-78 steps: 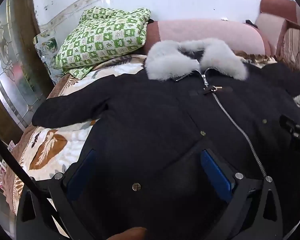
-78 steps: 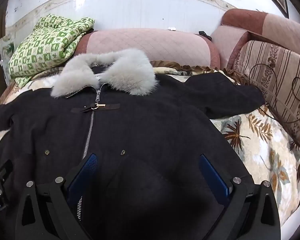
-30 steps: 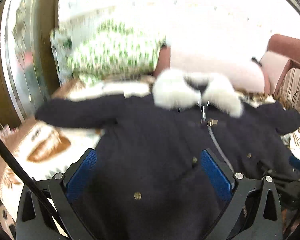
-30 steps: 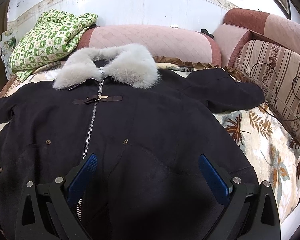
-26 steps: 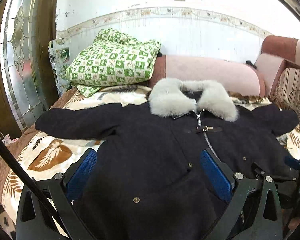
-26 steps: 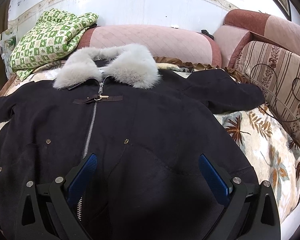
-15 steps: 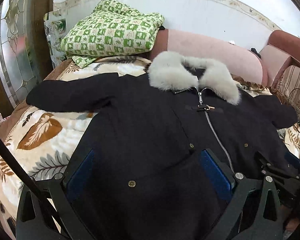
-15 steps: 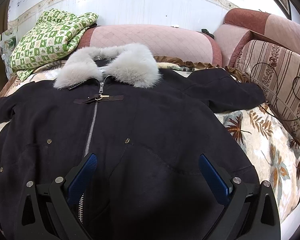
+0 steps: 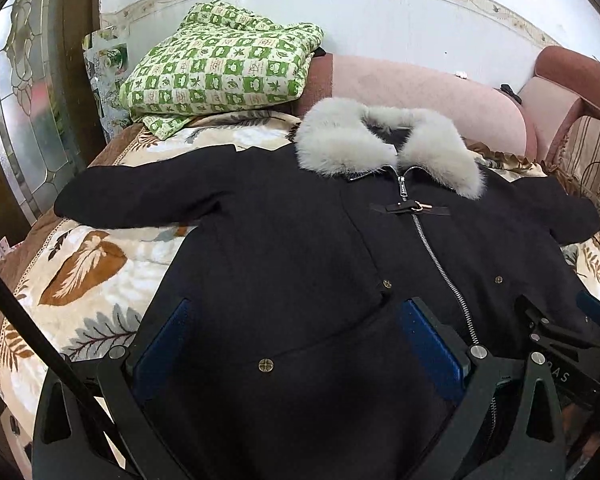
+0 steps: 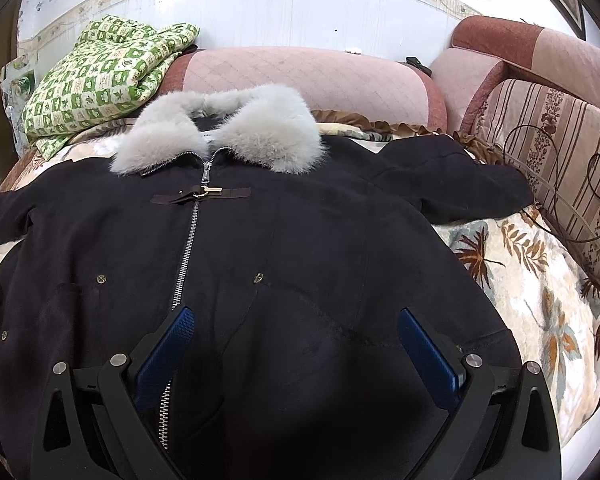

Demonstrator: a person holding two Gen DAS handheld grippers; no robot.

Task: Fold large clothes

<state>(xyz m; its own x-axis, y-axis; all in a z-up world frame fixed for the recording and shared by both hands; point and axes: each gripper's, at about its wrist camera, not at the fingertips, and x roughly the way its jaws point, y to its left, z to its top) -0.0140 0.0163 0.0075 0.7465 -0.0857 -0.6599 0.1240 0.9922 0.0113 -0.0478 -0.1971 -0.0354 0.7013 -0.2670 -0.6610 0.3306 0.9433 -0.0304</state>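
- Against the view half a second ago, the left wrist camera sits a touch closer to the black coat (image 9: 284, 248): the left-hand sleeve (image 9: 140, 196) reaches less far toward 9 o'clock, and the brass snap (image 9: 266, 365) at 6 o'clock keeps its place between the pads.
- The right wrist view is nearly unchanged from that earlier frame; the fur collar (image 10: 220, 132) stays at 12 o'clock.
- The left gripper (image 9: 296, 344) is spread wide, its blue pads (image 9: 428, 344) flanking the coat's lower front with nothing between them.
- The right gripper (image 10: 296, 348) is likewise wide apart over the hem area, gripping nothing; the zipper (image 10: 186, 256) runs down past its 9 o'clock pad.
- The coat lies front-up and zipped on a leaf-print bedspread (image 10: 540, 280), sleeves spread to 9 and 3 o'clock, a toggle strap (image 10: 202, 195) just below the collar.
- A green checked quilt (image 9: 220, 68), folded, rests at 11 o'clock against a pink bolster (image 10: 300, 80).
- Writing: the letters "DAS" (image 9: 558, 376) show on the other gripper's body at 4 o'clock in the left view, cut off at the start; a white neck label (image 10: 206, 138) is too small to read.
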